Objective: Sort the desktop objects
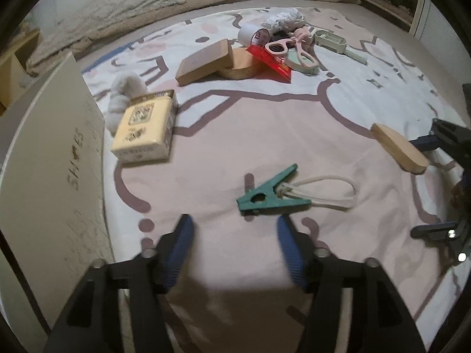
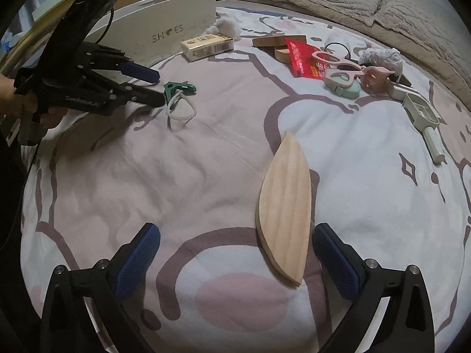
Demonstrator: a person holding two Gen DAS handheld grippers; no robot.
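at the far left stands a white shoe box (image 1: 56, 158), printed "shoes" on its side; its inside is hidden in both views, so what it holds cannot be told. just beside it on the patterned bedsheet (image 1: 235, 135) lies a cream carton (image 1: 144, 128) with a white fluffy wad (image 1: 125, 91) touching its far end. the left gripper (image 1: 235, 235) hovers over the sheet with its jaws spread apart and nothing between them, and the green clip (image 1: 269, 195) with a white cord loop (image 1: 326, 191) caught in its mouth lies just ahead of the blue pads. further back, a cluttered heap sits on the sheet (no tray or bin under it): two brown blocks (image 1: 206, 61), a red packet (image 1: 269, 61), a white tape roll (image 1: 253, 36), pink sunglasses (image 1: 279, 47), pink scissors (image 1: 303, 50) and a pale green handled case (image 1: 331, 41) that looks like an open frame with nothing seen in it. to the right, the leaf-shaped wooden piece (image 2: 287, 206) lies flat between the parted fingers of the right gripper (image 2: 235, 257), nearer the right-hand pad; whether that pad touches it cannot be told.
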